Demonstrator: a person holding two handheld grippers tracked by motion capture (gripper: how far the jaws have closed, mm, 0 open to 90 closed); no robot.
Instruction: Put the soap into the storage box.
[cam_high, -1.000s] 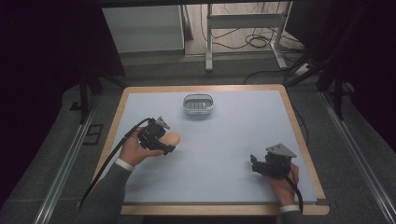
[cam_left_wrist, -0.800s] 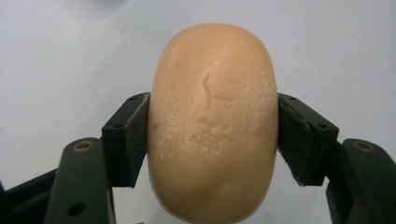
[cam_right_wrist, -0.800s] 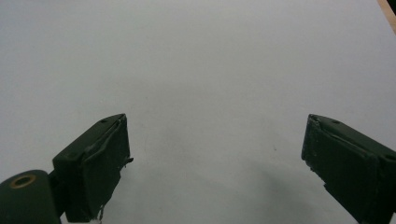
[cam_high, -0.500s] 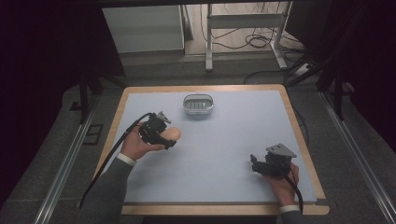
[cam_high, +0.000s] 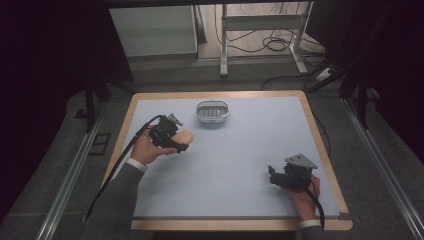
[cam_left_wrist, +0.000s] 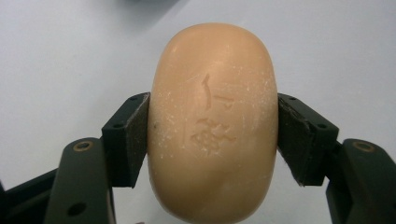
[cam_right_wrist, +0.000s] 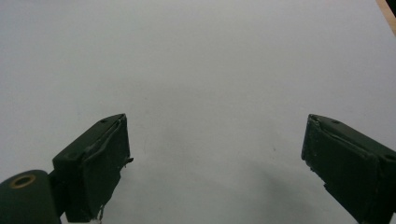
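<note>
Left gripper clamping soap bar, pads pressing its sides

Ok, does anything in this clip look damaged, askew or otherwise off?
Little stands out. The bar of soap clamped in the left hand-held gripper has white scuffs and a small dark speck on its embossed face. The pad lining on the open right hand-held gripper looks frayed at its edge. The soap dish sits upright on the table.
</note>
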